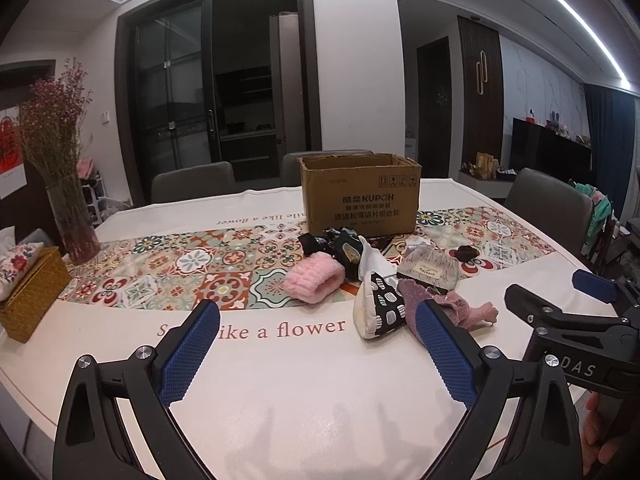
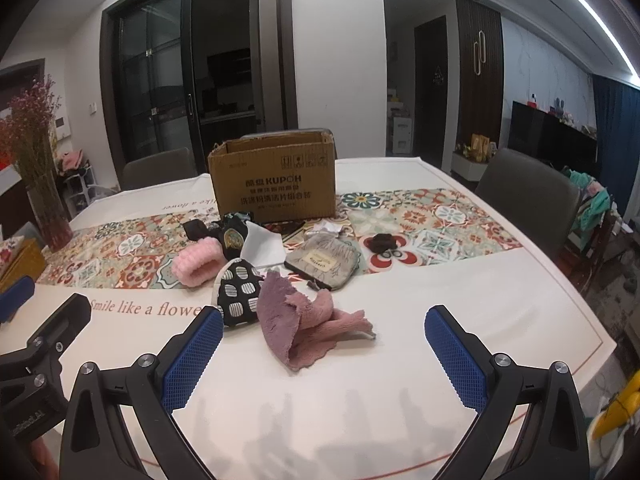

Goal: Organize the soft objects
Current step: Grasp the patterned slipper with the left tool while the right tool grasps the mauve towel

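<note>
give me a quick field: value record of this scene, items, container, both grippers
surface: table with white cloth and patterned runner
container: open cardboard box at the far side, contents not visible
soft items: mauve cloth, pink fluffy roll, black and white pouch, grey pouch, dark scrunchie
item state: all loose on the table in front of the box
left gripper: open, empty, above the table
right gripper: open, empty, facing the mauve cloth
other: vase of dried flowers, woven tissue box
</note>
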